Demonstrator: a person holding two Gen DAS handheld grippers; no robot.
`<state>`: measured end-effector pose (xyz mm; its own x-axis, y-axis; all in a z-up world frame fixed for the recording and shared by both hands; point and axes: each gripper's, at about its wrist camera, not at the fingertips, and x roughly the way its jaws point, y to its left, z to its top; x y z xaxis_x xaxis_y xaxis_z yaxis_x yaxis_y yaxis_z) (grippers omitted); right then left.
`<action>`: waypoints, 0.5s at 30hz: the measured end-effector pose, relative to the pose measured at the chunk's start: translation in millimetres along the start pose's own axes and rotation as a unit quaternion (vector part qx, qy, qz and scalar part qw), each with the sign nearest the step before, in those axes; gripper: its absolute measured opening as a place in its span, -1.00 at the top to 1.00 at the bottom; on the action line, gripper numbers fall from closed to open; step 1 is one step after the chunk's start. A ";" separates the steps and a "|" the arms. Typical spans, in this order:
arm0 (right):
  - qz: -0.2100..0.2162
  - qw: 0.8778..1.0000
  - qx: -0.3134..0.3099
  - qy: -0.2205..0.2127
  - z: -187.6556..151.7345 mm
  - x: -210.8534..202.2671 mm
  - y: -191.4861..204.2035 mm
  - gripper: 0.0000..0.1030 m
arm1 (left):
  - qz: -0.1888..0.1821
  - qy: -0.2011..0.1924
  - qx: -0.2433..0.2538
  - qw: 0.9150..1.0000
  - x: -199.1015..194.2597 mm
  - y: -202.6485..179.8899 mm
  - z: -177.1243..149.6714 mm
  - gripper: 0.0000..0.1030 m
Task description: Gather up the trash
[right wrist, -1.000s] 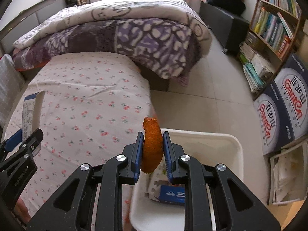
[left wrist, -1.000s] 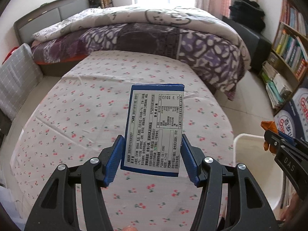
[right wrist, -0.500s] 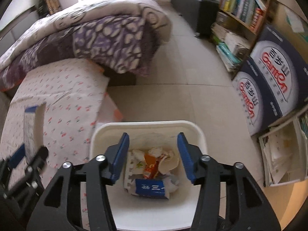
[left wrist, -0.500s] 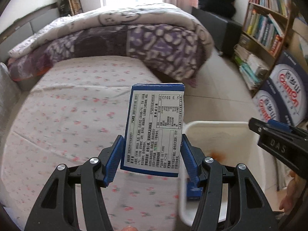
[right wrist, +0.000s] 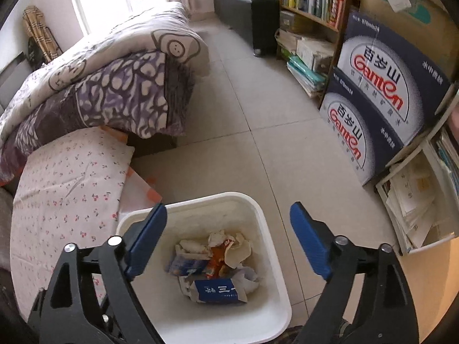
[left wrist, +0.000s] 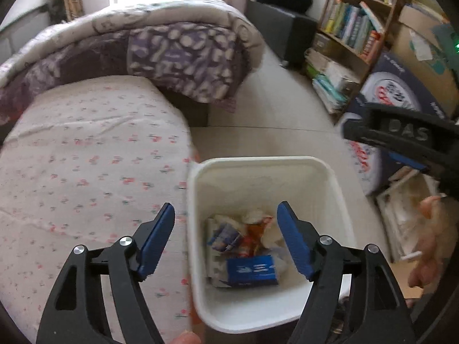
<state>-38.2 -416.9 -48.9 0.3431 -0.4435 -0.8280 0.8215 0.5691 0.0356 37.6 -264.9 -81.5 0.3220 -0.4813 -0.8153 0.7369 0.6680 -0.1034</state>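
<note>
Left wrist view showed the left gripper point(left wrist: 225, 238) over the white bin point(left wrist: 330, 172) at lower centre, jaws opening with nothing between them. The blue carton point(left wrist: 252, 269) lay on crumpled wrappers point(left wrist: 246, 229) inside the bin. Right gripper point(right wrist: 228, 235) hung above the bin too, jaws opening and empty. Releasing well meant staying centred inside the rim and spreading fully before lifting, so nothing caught on a pad.
</note>
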 end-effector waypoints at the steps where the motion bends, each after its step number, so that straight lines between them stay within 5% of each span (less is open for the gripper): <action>1: -0.003 1.000 -0.009 -0.007 -1.2 -2.8 5.1 -0.68 | 0.020 -0.008 -0.002 1.000 -2.4 3.4 -0.7 -0.45; 9: -0.025 0.995 -0.051 -0.077 -13.0 -27.0 45.3 -0.86 | 0.151 -0.075 -0.044 0.985 -33.5 54.8 2.9 -0.76; 15: -0.025 0.991 -0.063 -0.111 -23.0 -37.6 69.8 -0.86 | 0.190 -0.097 -0.094 0.972 -55.9 98.1 4.9 -0.83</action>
<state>-4.2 -344.6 -28.1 0.4073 -0.6071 -0.6822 0.7811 0.6187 -0.0842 94.8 -175.2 -43.3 0.6700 -0.2653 -0.6933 0.4268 0.9019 0.0673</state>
